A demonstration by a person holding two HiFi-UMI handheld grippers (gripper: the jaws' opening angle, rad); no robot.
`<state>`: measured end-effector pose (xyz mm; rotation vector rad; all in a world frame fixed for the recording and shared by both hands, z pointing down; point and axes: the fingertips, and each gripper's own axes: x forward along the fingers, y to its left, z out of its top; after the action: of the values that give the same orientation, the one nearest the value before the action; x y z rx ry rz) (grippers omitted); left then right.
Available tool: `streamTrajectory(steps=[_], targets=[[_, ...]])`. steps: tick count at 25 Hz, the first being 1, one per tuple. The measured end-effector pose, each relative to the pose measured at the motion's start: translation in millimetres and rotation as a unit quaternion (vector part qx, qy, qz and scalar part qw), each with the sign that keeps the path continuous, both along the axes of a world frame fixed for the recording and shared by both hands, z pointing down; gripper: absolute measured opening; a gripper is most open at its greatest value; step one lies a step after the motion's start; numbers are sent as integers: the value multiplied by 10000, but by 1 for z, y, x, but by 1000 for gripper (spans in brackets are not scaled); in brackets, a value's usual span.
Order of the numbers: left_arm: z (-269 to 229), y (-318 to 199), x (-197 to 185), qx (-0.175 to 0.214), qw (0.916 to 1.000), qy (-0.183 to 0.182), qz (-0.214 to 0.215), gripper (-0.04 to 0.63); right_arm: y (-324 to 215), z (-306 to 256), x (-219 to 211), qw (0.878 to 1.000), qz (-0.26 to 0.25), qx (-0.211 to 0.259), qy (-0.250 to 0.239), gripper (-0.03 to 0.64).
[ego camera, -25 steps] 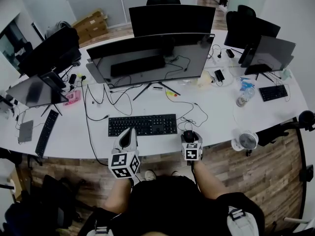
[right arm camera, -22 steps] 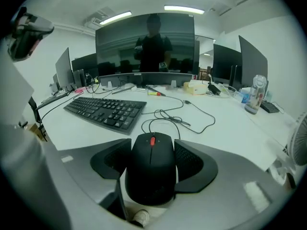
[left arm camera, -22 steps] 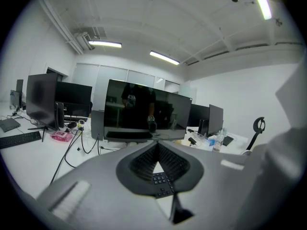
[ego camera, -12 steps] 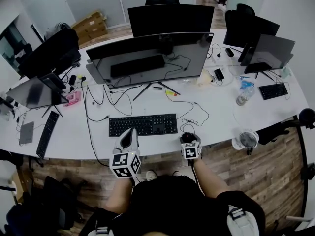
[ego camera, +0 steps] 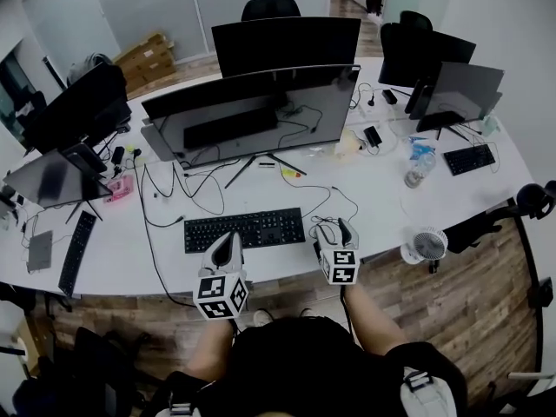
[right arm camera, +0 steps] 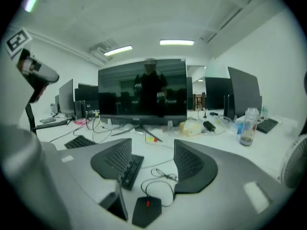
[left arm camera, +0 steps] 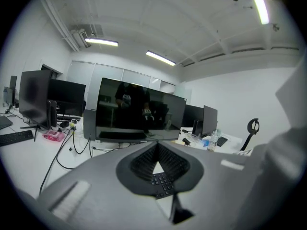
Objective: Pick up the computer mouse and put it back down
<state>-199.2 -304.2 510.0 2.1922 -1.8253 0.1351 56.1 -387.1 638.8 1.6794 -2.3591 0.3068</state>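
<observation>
At the table's front edge: the mouse (right arm camera: 146,210) lies flat on the white table (ego camera: 391,200), just right of the keyboard (ego camera: 245,228). Nothing holds it.
Mouse shape: a low, dark, rounded wedge with a small red mark along its middle. A thin cord (right arm camera: 160,178) loops loosely off its front.
Right gripper (right arm camera: 152,143): hovers above the mouse with its fingers (right arm camera: 193,164) spread wide and empty. The mouse sits below the gap between them, untouched.
Left gripper (left arm camera: 157,148): off to the left, by the keyboard's near edge. Its fingers (left arm camera: 143,163) are closed tip to tip with nothing between them.
Finger surfaces: dark ribbed pads set in smooth grey shells.
Likely handling: probably light and rigid, with a hard plastic shell. The smooth curved flanks may slip under a shallow pinch.
Where to hold: best across the two long flanks at mid body, with the pads low and square, clear of the buttons on top.
Cord behaviour: soft and slack, so it should trail without much pull, though a high lift could drag it.
Surroundings: a glossy dark monitor (ego camera: 252,111) stands behind the keyboard, and loose cables lie across the matte table.
</observation>
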Motion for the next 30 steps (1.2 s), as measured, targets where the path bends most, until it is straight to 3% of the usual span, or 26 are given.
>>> streamTrajectory(steps=[2,5,12,30], targets=[[-1,-3,5,19,10000,24,73,54,0,-52,2,9985,55,521,-127,196],[-1,-6,11,45,9998,60,173,54,5,-119,8,9930,246,1135,-223,-2],[-4,-12,20,102,9992,89,373,54,22,-190,9,9830,305,1766,-402,-2],[-11,-10,5,229,9982,157,536,54,35,-187,-21,9816,115,1790,-655,-2]])
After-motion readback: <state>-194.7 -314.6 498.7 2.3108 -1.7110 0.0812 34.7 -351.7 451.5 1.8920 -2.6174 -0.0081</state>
